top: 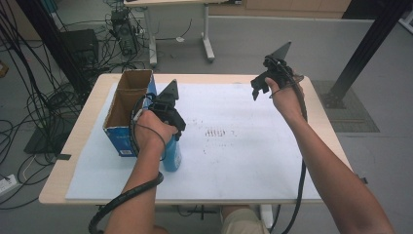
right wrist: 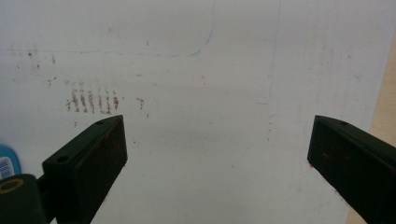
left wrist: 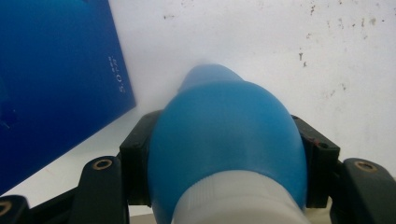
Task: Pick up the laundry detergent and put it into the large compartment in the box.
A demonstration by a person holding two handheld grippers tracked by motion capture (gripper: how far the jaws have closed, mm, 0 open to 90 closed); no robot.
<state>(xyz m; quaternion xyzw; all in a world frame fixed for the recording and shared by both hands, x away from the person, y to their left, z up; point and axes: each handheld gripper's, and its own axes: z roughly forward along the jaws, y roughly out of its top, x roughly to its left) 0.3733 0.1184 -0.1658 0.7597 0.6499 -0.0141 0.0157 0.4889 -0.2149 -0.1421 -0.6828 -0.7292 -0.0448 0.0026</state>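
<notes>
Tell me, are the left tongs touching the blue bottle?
Touching. In the left gripper view, both black pads press against the sides of the blue bottle, so the left tongs are clamped on it.

Surroundings noted around the work table

A wooden table (top: 87,146) carried a white sheet (top: 243,161) that covered most of its top and bore a patch of dark smudges (top: 216,132) near the middle; faint blue pen lines (right wrist: 205,44) also crossed the sheet. An open cardboard box (top: 127,105) with blue sides stood upright at the sheet's left edge, divided into two compartments. On the grey floor to the left lay a tangle of black cables (top: 44,105), with a white power strip (top: 7,184) near the bottom corner. White desk legs (top: 208,46) stood beyond the table, and a black metal post (top: 363,51) rose at the right.
</notes>
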